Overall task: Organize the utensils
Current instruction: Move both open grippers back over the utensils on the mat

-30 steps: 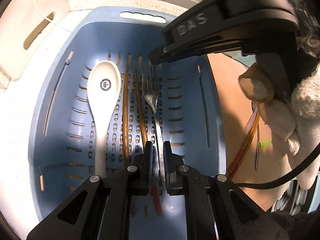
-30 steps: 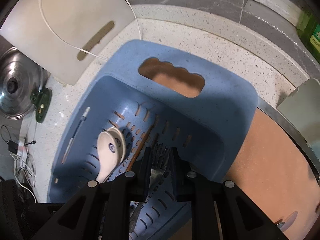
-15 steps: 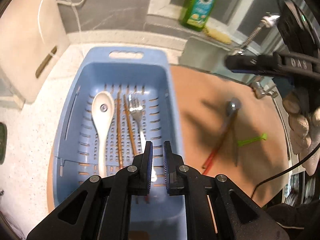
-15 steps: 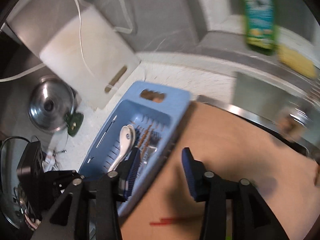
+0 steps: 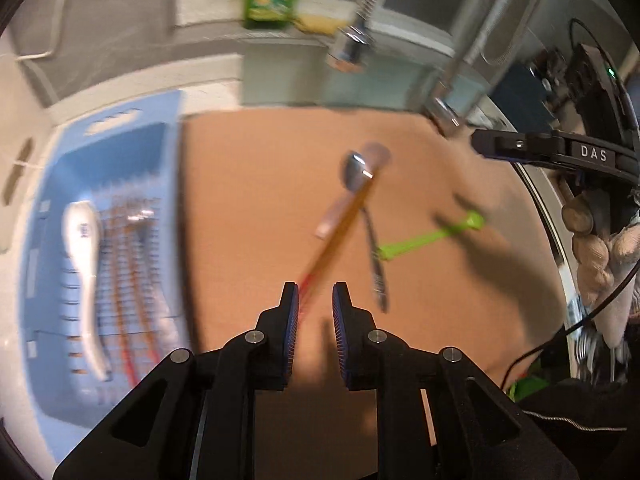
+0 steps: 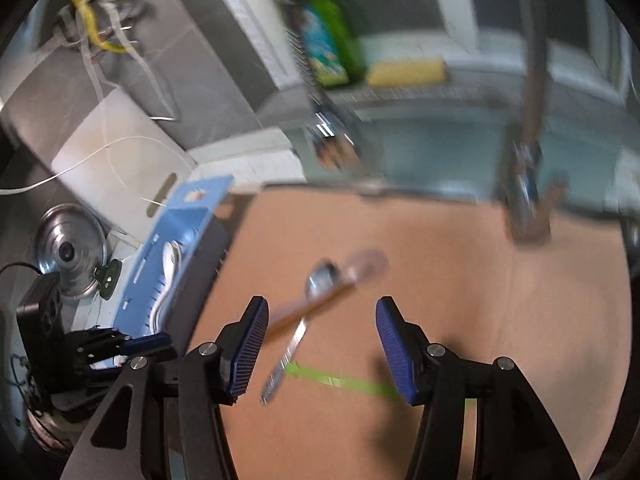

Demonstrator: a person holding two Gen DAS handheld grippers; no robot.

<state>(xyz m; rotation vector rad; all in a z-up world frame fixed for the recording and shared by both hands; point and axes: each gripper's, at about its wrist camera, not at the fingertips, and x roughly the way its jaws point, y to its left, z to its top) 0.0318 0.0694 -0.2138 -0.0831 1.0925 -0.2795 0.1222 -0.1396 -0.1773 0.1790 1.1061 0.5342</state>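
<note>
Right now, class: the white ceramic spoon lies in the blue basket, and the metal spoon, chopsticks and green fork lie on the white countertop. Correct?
Not quite. The metal spoon, chopsticks and green fork lie on the brown board, as the left wrist view shows. The white ceramic spoon is in the blue basket.

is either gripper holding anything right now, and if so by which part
Nothing is held. The left gripper has just been opening and its jaws are empty; the right gripper has also just been opening, its jaws wide and bare above the metal spoon on the board.
</note>
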